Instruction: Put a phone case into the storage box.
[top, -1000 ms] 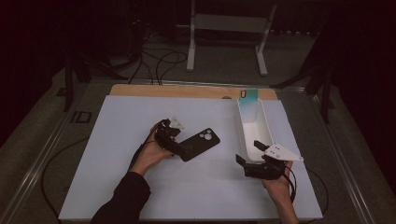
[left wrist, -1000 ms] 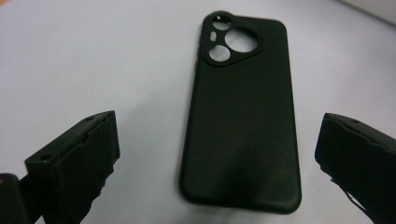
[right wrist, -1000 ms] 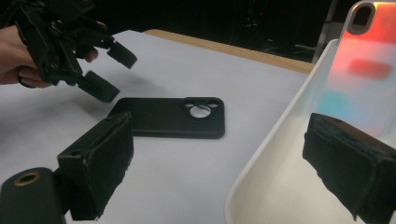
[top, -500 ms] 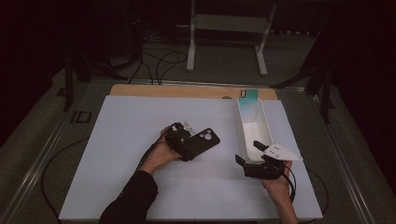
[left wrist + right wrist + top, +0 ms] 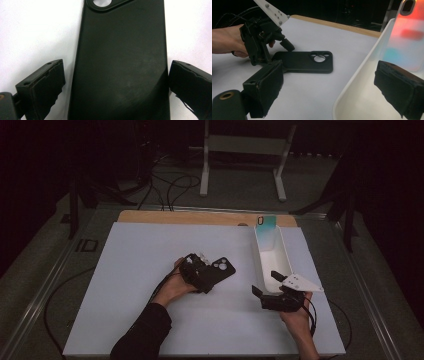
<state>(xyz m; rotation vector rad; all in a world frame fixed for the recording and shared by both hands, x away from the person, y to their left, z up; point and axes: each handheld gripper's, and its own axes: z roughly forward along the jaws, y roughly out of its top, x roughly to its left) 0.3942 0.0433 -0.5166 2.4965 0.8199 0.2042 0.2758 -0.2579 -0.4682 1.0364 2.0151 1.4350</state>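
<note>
A black phone case [image 5: 222, 268] lies flat on the white table, camera cut-out facing up. My left gripper [image 5: 204, 279] is open, and its jaws straddle the case's near end [image 5: 120, 62], one at each long side. In the left gripper view the left jaw stands a small gap off the edge, while the right jaw sits right at it. My right gripper [image 5: 267, 283] is also open at the near end of a white tray [image 5: 260, 262], with the tray's rim [image 5: 359, 75] between its jaws. A translucent, iridescent phone case [image 5: 266, 224] leans upright in the tray's far end.
The white board covers a wooden tabletop [image 5: 200, 217]. Cables [image 5: 170, 182] and a white stand [image 5: 242, 145] sit on the dark floor beyond the table. Open white surface stretches to the left of and in front of both hands.
My left gripper has slid to the right onto the black case, so its open jaws now flank the case's end. The right gripper has barely moved.
</note>
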